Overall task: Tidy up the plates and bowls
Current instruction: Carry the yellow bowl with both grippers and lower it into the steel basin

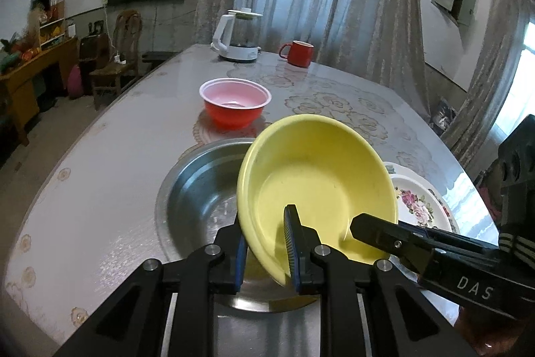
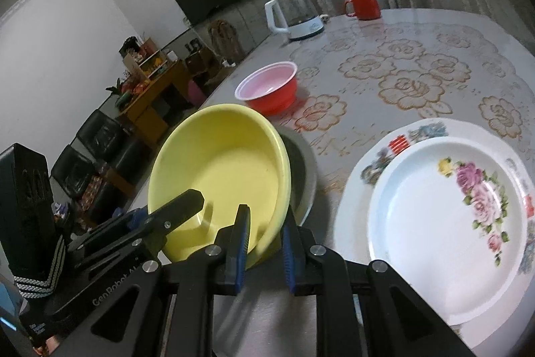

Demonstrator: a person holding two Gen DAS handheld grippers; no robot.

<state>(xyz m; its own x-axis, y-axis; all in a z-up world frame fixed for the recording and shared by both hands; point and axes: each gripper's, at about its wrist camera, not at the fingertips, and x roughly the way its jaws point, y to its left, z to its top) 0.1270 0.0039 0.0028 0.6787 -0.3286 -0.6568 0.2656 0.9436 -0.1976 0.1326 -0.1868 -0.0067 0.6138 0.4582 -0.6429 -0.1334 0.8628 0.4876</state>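
A yellow bowl (image 1: pixel 317 176) is held tilted above a steel basin (image 1: pixel 197 189). My left gripper (image 1: pixel 265 251) is shut on the bowl's near rim, one finger inside and one outside. My right gripper (image 2: pixel 265 245) is shut on the same yellow bowl (image 2: pixel 220 169) at another part of its rim; it reaches in from the right in the left wrist view (image 1: pixel 381 233). A red bowl with a pink inside (image 1: pixel 234 102) stands farther back. A floral plate (image 2: pixel 448 216) lies on a larger patterned plate (image 2: pixel 378 159) to the right.
A white kettle (image 1: pixel 239 35) and a red mug (image 1: pixel 297 52) stand at the far end of the lace-covered table (image 1: pixel 334 102). The steel basin also shows behind the bowl in the right wrist view (image 2: pixel 304 169). Chairs and a wooden desk stand left of the table.
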